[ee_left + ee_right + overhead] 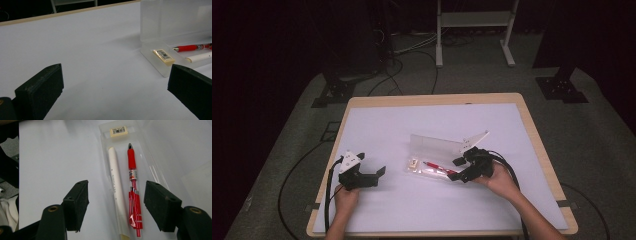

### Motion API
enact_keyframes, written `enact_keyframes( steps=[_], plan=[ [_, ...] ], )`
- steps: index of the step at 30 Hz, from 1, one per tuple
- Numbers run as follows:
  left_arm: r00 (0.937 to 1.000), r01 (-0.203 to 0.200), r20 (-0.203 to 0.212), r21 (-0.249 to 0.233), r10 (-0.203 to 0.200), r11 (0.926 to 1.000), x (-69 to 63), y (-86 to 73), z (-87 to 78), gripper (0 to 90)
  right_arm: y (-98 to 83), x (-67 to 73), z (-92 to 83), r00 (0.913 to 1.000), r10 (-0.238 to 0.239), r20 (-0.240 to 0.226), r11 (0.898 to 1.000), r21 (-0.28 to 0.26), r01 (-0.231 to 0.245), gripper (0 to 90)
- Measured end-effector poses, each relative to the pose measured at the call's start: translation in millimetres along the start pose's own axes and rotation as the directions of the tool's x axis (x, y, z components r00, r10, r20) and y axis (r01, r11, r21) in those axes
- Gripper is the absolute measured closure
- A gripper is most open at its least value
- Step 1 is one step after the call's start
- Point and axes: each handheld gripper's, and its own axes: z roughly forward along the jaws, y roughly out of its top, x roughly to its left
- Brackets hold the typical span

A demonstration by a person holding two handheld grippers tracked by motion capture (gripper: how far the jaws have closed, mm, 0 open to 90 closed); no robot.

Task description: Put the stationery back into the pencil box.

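We see a clear plastic case [432, 160] lying open at frame centre in the high view, on a smooth matte white mat [412, 125] over a wood-edged table [539, 145]. Its translucent lid [434, 145] stands up behind the shallow tray. Inside lie a glossy red pen [133, 195] with a ribbed rubber grip, a plain white pen [116, 187], smooth and cylindrical, and a small cream block eraser [119, 131] with a barcode label.

In the right gripper view both pens run lengthwise down the tray, bottom to top of frame, side by side; the red pen's metal tip points up toward the eraser at the top end. In the high view the case's long axis runs left to right, tilted slightly down to the right.

Right gripper [116, 206] has its jaws spread wide, either side of the tray's near end, pads not pressing anything. Pads are black, rough foam-like blocks. Left gripper [115, 92] sits lower left in the high view, jaws spread, nothing between them, well apart from the case.
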Motion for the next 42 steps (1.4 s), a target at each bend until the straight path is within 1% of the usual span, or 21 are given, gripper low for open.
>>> enact_keyframes(
  steps=[12,19,32,33,34,42],
  plan=[
    [1.0000,0.002,-0.001,0.000,-0.002,1.0000,0.1,0.0,0.0,0.0,-10.7,-3.3,-8.5,0.9999,0.008,0.010,1.000,-0.006,-0.007,35.4],
    [1.0000,0.002,-0.002,0.001,-0.002,1.0000,0.2,0.0,0.0,0.0,-18.0,-5.2,-12.3,0.9996,0.022,0.015,1.000,-0.005,-0.022,35.4],
    [1.0000,0.002,-0.002,0.001,-0.002,1.0000,0.2,0.0,0.0,0.0,-28.3,-7.4,-22.5,0.9989,0.038,0.025,0.999,-0.019,-0.038,35.4],
    [1.0000,0.002,-0.002,0.001,-0.002,1.0000,0.2,0.0,0.0,0.0,-29.4,-8.1,-23.3,0.9991,0.034,0.026,0.999,-0.021,-0.033,35.4],
    [1.0000,0.002,-0.002,0.001,-0.002,1.0000,0.2,0.0,0.1,0.0,-30.5,-7.9,-24.0,0.9987,0.043,0.028,0.999,-0.022,-0.042,35.4],
    [1.0000,0.002,-0.003,0.001,-0.002,1.0000,0.2,-0.1,0.2,0.0,-40.3,-10.5,-29.7,0.9978,0.057,0.035,0.998,-0.029,-0.056,35.4]
  ],
)
